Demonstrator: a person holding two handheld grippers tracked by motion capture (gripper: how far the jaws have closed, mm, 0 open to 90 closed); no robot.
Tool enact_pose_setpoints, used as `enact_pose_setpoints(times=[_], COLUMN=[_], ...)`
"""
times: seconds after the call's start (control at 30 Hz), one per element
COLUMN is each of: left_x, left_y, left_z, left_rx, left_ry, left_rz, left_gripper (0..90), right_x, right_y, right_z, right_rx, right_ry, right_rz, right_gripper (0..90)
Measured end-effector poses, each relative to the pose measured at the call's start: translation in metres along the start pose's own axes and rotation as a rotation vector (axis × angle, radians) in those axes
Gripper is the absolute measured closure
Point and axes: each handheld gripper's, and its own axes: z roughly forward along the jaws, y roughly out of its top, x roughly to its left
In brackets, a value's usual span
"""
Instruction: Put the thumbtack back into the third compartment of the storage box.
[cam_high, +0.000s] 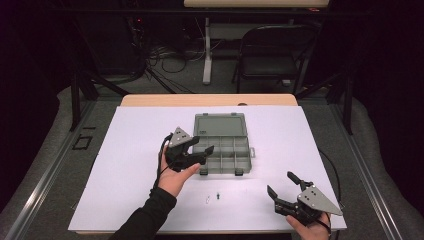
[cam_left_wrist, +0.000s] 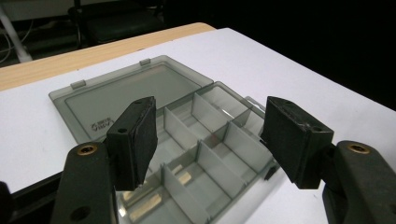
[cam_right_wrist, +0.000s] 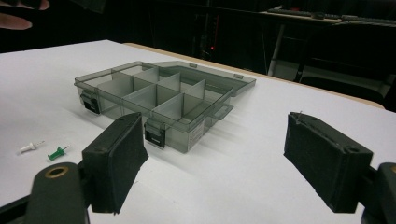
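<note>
We see a grey box (cam_high: 222, 145) with its lid laid open, in the middle of the white table (cam_high: 125, 150). Our left tongs (cam_high: 202, 150) hang wide open over its left side. Two little pins, a white pin (cam_high: 208, 198) and a green pin (cam_high: 218, 195), lie just in front. Our right tongs (cam_high: 281, 183) are wide open too, near the right front corner.

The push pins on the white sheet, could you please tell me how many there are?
2: a white push pin and a green push pin lie side by side just in front of the open organizer box. Compartments may hide more.
</note>
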Motion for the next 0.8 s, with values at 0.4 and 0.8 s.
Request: enact_pose_setpoints(times=[0.4, 0.8], left_x=[0.001, -0.004], left_y=[-0.043, -0.077], left_z=[-0.035, -0.048], left_rx=[0.008, 0.019], left_ry=[0.023, 0.007], left_rz=[-0.029, -0.041], left_gripper=[35.7, 39.1], right_x=[0.001, 0.003], right_y=[0.0, 0.0], right_z=[0.0, 0.001], right_rx=[0.003, 0.01], right_ry=[-0.001, 0.0], right_rz=[0.002, -0.006], right_gripper=[19.5, 19.0])
